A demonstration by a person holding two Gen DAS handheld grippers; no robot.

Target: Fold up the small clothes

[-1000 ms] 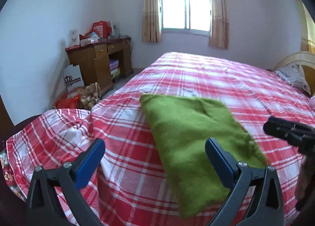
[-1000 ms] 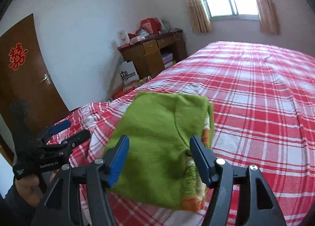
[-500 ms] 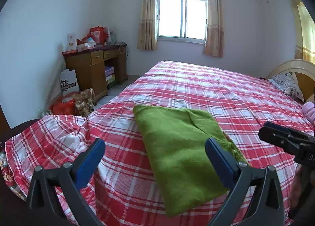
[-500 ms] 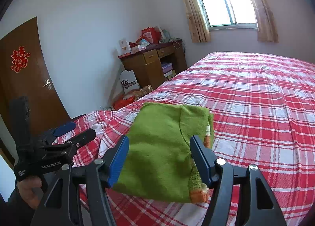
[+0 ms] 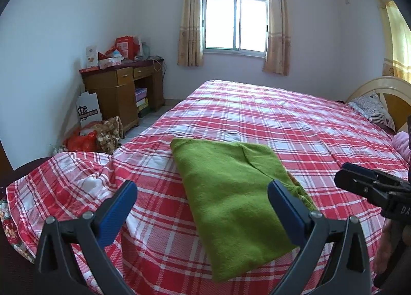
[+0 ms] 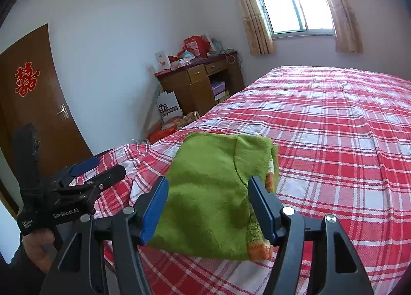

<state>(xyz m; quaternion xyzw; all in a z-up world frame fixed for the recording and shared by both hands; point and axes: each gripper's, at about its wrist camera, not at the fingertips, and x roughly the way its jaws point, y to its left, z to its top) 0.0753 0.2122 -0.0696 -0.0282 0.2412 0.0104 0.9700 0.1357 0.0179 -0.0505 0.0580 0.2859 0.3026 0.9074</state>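
- The folded green fuzzy cloth (image 5: 231, 192) lies flat on the red and white checked bed sheet (image 5: 295, 120), close to the near edge of the bed.
- The left gripper (image 5: 203, 207) hangs above the cloth's near left part. Its blue jaws are spread wide and hold nothing. One pad is over the sheet and one is over the cloth.
- The right gripper (image 6: 208, 207) hangs above the cloth's near end. Its jaws are apart and do not touch the cloth.
- An orange cuff (image 6: 259, 251) pokes out at the cloth's near right corner.
- The sheet is bunched up just left of the cloth.
- Past the cloth, the bed is wide and flat.
- Far off stand a brown wooden desk (image 5: 120, 89) and a bright window (image 5: 235, 25).
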